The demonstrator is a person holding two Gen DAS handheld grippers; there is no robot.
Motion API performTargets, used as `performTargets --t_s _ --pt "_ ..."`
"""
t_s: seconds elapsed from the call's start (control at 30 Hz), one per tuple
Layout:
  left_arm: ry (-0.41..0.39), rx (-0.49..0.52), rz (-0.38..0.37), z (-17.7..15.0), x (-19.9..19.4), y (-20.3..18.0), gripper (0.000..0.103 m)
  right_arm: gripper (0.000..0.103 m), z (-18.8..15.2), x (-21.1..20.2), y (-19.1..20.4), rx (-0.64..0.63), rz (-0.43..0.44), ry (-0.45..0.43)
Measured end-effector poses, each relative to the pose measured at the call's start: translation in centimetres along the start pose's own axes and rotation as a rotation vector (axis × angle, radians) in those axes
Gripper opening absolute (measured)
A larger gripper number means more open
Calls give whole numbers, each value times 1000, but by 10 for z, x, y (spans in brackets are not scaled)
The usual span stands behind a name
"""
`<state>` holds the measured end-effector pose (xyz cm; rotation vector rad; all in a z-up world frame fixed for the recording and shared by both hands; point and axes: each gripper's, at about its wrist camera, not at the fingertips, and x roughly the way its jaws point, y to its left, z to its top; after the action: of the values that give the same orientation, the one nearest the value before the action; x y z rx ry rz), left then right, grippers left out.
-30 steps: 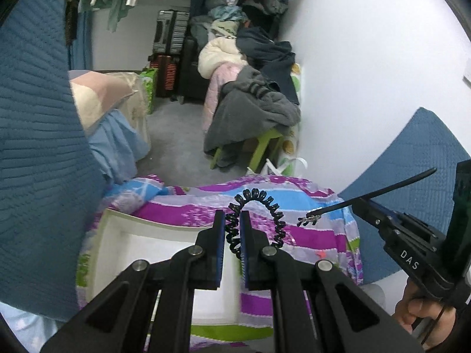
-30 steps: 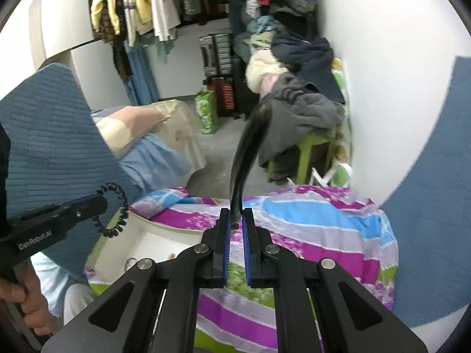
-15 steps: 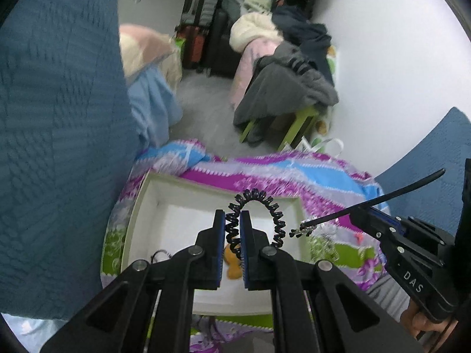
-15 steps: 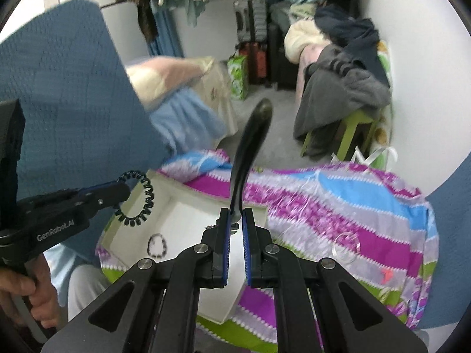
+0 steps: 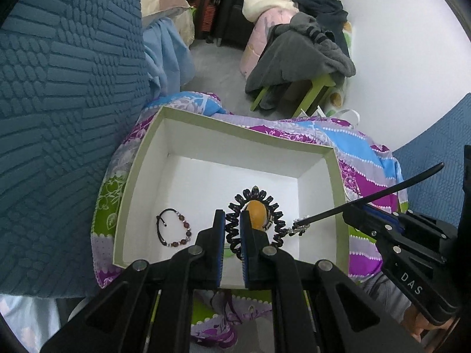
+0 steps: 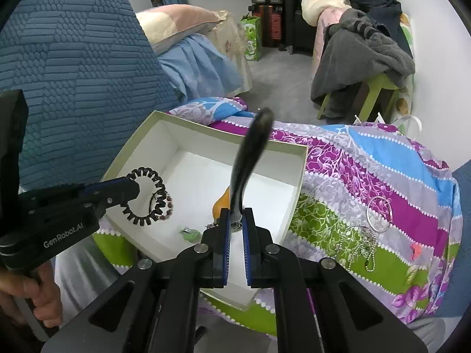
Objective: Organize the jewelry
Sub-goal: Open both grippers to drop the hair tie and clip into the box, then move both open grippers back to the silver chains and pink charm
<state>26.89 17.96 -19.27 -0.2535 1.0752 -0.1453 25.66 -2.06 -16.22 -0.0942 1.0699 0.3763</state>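
Observation:
My left gripper (image 5: 232,220) is shut on a black spiral hair tie (image 5: 272,209) and holds it above the open white box (image 5: 235,135); the tie also shows in the right wrist view (image 6: 153,185). My right gripper (image 6: 237,220) is shut on a thin black hairband (image 6: 250,150), seen in the left wrist view (image 5: 368,200) with a small sparkly end over the box's right side. In the box lie a beaded bracelet (image 5: 176,231), an orange oval piece (image 5: 256,210) and a small green piece (image 6: 190,234).
The box (image 6: 164,117) rests on a purple, blue and green patterned cloth (image 6: 368,170). A silver bangle (image 6: 379,213) and a silver bead chain (image 6: 357,242) lie on the cloth to the right. Blue textured cushions (image 5: 59,88) stand on the left.
Both grippers have come forward and tilted down over the box. The box's inside and its contents have come into view. Each gripper keeps its hold.

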Motion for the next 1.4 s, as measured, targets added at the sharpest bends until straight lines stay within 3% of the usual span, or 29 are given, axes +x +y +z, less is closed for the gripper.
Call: performTargets --t_s 0.2,0.27,0.3,0.33,0.37,0.43,0.67,0.93,1.17,1.4 --pt "-84 22 -13 9 -33 -12 10 11 8 -22 5 -13 48 -40" --pt "-109 27 -7 12 -44 -18 11 29 11 -35 7 -19 64 -72" --pt "-134 34 -8 13 -53 -23 14 30 12 -41 7 -23 72 -85" --pt "-148 36 -5 14 -58 -26 27 30 13 -48 9 -30 77 -100" --pt "-168 34 -1 16 -67 -30 48 30 14 -54 10 -36 77 -114" --pt "-210 31 3 17 -82 -35 67 30 16 -71 9 -45 81 -149" --pt "-309 39 13 22 -130 -66 67 30 18 -138 -8 -48 67 -299" --pt "-383 77 -50 13 -158 -121 67 30 2 -200 -51 -1 1 -438" --pt "-357 120 -123 -3 -138 -179 65 29 -27 -224 -104 78 -48 -471" --pt "-258 142 -177 -28 -85 -220 65 29 -63 -210 -164 164 -131 -450"
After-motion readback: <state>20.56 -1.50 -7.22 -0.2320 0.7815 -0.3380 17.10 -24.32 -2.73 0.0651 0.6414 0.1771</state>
